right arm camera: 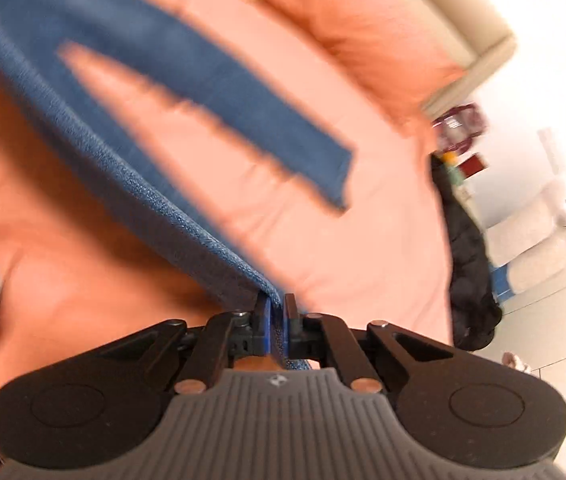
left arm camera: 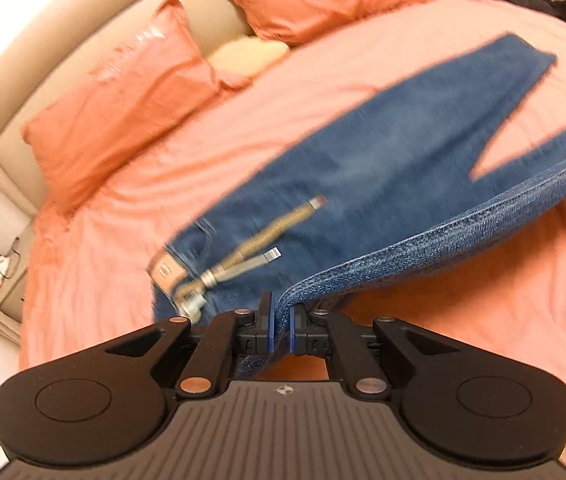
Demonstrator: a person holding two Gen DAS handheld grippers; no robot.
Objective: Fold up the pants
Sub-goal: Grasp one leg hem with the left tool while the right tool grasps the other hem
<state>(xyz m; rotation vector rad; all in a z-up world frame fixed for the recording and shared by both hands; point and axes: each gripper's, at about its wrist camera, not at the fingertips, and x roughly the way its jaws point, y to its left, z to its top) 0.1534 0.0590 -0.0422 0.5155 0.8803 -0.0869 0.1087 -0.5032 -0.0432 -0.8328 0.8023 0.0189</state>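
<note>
Both claws, left claw [left arm camera: 281, 326] and right claw [right arm camera: 277, 328], pinch one raised edge of the jeans [left arm camera: 363, 168], whose legs stretch ahead across the pink bed [left arm camera: 323, 80].

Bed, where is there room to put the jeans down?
Bare sheet lies between the pillows and the jeans, and in the wedge between the two legs. Both grippers, left and right, pinch one leg's edge. The belt end is crowded.
</note>
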